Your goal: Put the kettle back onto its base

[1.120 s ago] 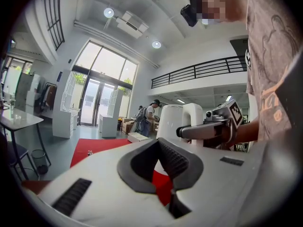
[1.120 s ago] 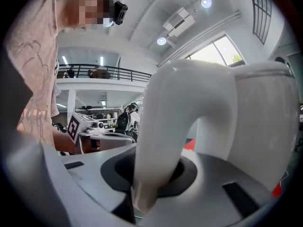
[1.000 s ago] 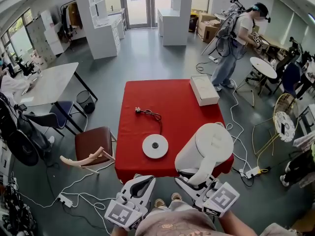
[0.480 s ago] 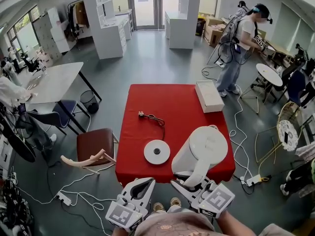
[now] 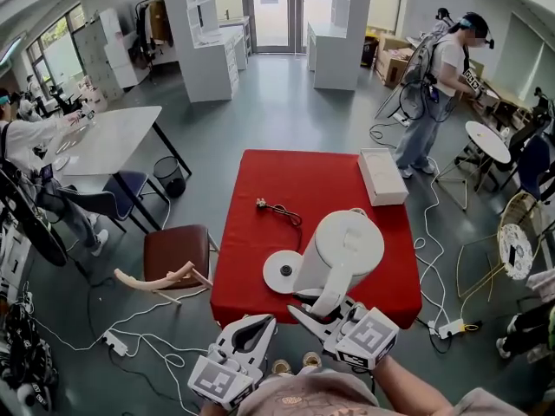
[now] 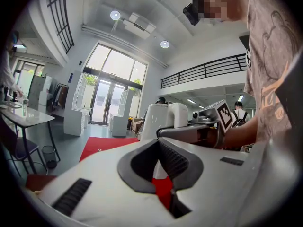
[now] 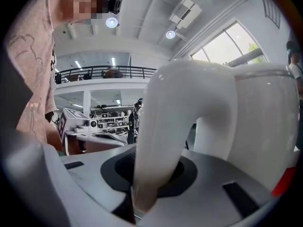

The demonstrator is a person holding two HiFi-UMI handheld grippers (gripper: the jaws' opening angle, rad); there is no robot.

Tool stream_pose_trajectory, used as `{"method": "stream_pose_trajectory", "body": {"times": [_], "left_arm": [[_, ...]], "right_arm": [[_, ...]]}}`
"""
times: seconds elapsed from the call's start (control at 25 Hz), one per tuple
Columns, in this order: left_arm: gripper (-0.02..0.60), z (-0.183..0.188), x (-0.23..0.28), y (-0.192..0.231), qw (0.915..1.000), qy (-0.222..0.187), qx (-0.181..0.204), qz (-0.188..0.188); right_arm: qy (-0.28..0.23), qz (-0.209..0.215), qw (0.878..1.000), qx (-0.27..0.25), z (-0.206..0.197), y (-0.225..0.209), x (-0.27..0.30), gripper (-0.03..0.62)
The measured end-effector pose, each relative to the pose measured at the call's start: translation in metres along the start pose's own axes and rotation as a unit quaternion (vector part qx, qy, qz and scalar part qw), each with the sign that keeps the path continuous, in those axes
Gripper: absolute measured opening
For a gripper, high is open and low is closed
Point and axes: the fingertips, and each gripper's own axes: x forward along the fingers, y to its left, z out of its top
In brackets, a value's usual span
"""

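Kettle (image 5: 344,243): white, lid on, roughly upright, over the near part of the red desk (image 5: 303,176). In the head view its body covers the right edge of the base (image 5: 279,272). Whether its bottom clears the desk cannot be told; it looks carried, not set down.

Base: a flat white disc with a dark centre contact, lying near the desk's front edge. Its cord (image 5: 284,211) trails back to a plug.

Right tool (image 5: 323,305): clamped on the kettle's handle (image 7: 158,141), low on the loop, pads pressing both sides.

Left tool (image 5: 249,334): tips together, nothing between them, short of the desk's near edge.

White box (image 5: 382,177) at the far right corner, well apart.

Step in hand, as judged: bringing the kettle over the base, not yet seated. The next move calls for shifting it further left until its bottom centres over the contact. It should then come straight down, level, and be released only once it sits flat.
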Motion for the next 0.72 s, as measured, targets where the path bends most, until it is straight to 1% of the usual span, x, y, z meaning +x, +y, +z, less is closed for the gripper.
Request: {"method": "stream_pose_trajectory", "body": {"times": [0.12, 0.28, 0.44, 0.52, 0.72], "left_arm": [[-0.003, 0.001, -0.002, 0.004, 0.9998, 0.010, -0.016, 0.010], [-0.003, 0.000, -0.004, 0.015, 0.9995, 0.006, -0.014, 0.026], [-0.003, 0.000, -0.003, 0.020, 0.9996, 0.002, -0.015, 0.025], [-0.003, 0.002, -0.002, 0.023, 0.9996, -0.001, -0.015, 0.025], [-0.003, 0.000, -0.001, 0.028, 0.9992, 0.010, -0.023, 0.031]], "right_arm": [[0.002, 0.013, 1.000, -0.001, 0.002, -0.008, 0.019, 0.091], [0.003, 0.028, 1.000, -0.013, 0.012, -0.021, 0.042, 0.091], [0.003, 0.035, 0.999, -0.018, 0.017, -0.028, 0.056, 0.091], [0.006, 0.035, 0.999, -0.020, 0.015, -0.031, 0.062, 0.091], [0.021, 0.041, 0.999, -0.024, 0.000, -0.035, 0.075, 0.091]]}}
